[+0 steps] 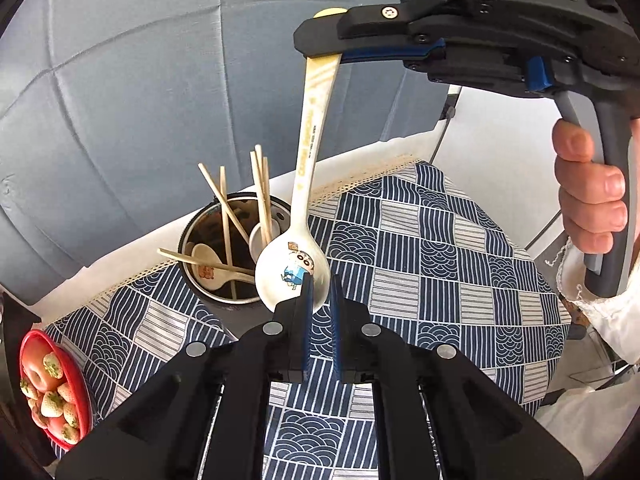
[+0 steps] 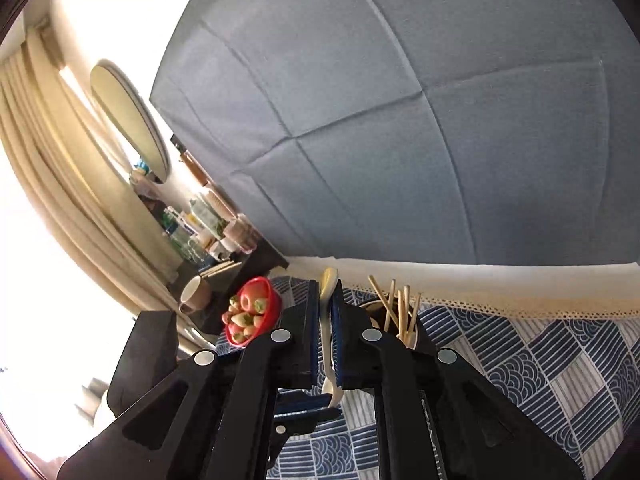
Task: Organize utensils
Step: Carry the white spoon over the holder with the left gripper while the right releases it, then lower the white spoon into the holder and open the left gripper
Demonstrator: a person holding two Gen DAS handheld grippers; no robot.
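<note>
Left wrist view: right tongs (image 1: 320, 34), marked "DAS", clamp the handle tip of a white spoon (image 1: 308, 184) with a cartoon boy in its bowl and yellow lettering too small to read. Left tongs (image 1: 320, 292), nearly together, hold nothing beside its bowl. A steel pot (image 1: 208, 280) on the patterned counter (image 1: 440, 248) holds chopsticks (image 1: 260, 188).

Right wrist view: right tongs (image 2: 326, 304) pinch the spoon handle (image 2: 329, 280); a red fruit bowl (image 2: 269, 312) sits left.
</note>
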